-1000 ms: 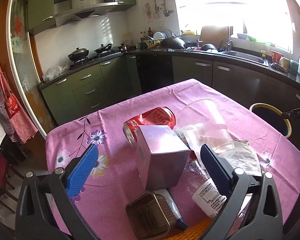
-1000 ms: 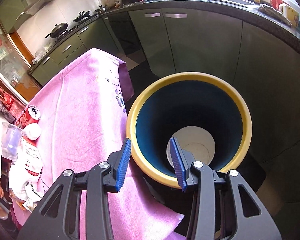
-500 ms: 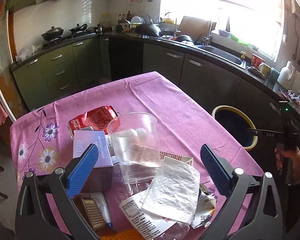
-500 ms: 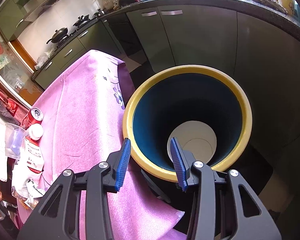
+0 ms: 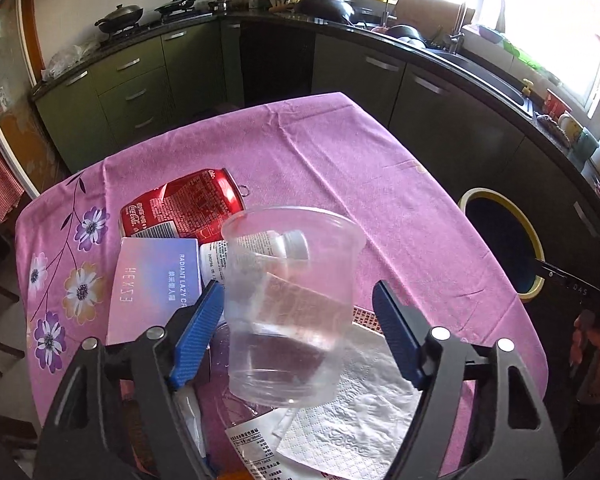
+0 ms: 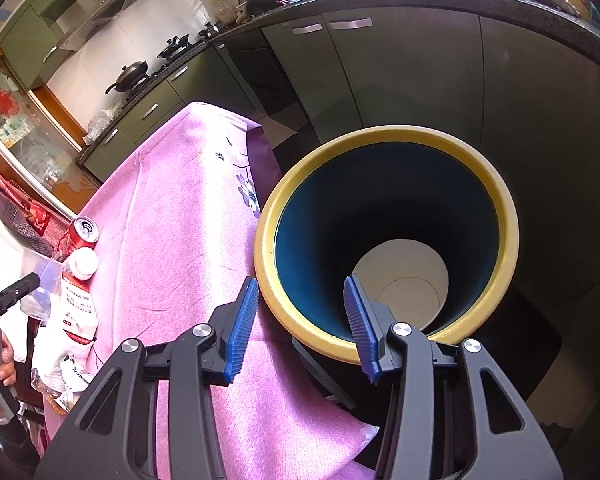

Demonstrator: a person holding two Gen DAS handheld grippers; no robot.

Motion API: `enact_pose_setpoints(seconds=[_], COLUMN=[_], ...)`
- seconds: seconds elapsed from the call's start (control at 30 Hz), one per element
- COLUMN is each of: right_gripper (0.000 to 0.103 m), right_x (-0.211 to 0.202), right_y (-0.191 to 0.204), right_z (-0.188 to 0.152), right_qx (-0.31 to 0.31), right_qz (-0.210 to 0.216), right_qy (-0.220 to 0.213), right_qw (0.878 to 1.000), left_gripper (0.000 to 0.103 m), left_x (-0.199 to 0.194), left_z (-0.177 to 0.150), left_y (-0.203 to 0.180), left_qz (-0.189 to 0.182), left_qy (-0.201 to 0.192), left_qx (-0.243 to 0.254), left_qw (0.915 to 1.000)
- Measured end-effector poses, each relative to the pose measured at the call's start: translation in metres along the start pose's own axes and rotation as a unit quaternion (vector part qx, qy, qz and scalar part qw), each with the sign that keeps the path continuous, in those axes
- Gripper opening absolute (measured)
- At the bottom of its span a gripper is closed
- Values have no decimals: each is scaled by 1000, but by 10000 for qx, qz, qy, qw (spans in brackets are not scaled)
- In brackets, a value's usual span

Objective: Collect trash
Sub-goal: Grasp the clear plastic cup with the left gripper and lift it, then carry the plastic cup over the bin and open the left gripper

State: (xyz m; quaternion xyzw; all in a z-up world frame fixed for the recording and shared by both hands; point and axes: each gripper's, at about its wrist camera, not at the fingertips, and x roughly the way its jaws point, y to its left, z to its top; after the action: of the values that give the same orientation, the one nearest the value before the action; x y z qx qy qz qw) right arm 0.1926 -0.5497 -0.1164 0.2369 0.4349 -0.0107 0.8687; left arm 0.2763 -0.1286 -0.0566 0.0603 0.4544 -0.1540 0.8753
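A clear plastic cup (image 5: 288, 304) stands in a pile of trash on the pink tablecloth (image 5: 340, 152). My left gripper (image 5: 298, 320) is open with a finger on each side of the cup; the left pad is close to its wall, the right pad apart. Around it lie a red cola can (image 5: 184, 204), a lilac box (image 5: 156, 284), a white bottle (image 5: 296, 242) and a paper napkin (image 5: 352, 420). My right gripper (image 6: 300, 320) is open and empty, hovering over the near rim of the yellow-rimmed blue bin (image 6: 388, 136).
The bin (image 5: 472, 196) stands off the table's right edge, against dark kitchen cabinets (image 5: 440, 120). A printed wrapper (image 5: 256, 448) lies by the napkin. The can (image 6: 82, 232) and bottle cap (image 6: 83, 263) also show at the far left of the right wrist view.
My left gripper has moved forward and narrowed, so the cup now sits between its fingers. My right gripper has stayed over the bin's rim.
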Motion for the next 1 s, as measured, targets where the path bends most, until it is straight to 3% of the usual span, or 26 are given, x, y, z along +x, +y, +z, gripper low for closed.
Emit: enact_pose_setpoints(seconds=[0.1, 0.37, 0.6, 1.0], right_gripper=[46, 46, 46, 46], right_x=[3, 5, -4, -38], right_y=[-2, -5, -5, -24], right_z=[-1, -3, -3, -12], right_qx=[22, 118, 111, 146], right_qz=[37, 94, 200, 36], right_qy=[4, -25, -167, -672], right_qw=[10000, 9999, 9996, 9976], left_gripper=[65, 61, 61, 61], left_x=[7, 6, -16, -33], left_z=[1, 4, 10, 32], left_y=[-1, -6, -17, -122], left_qz=[64, 100, 20, -672], left_qy=[96, 101, -151, -348], left_qx=[31, 180, 335, 1254], left_qw=[9999, 9997, 9993, 9892])
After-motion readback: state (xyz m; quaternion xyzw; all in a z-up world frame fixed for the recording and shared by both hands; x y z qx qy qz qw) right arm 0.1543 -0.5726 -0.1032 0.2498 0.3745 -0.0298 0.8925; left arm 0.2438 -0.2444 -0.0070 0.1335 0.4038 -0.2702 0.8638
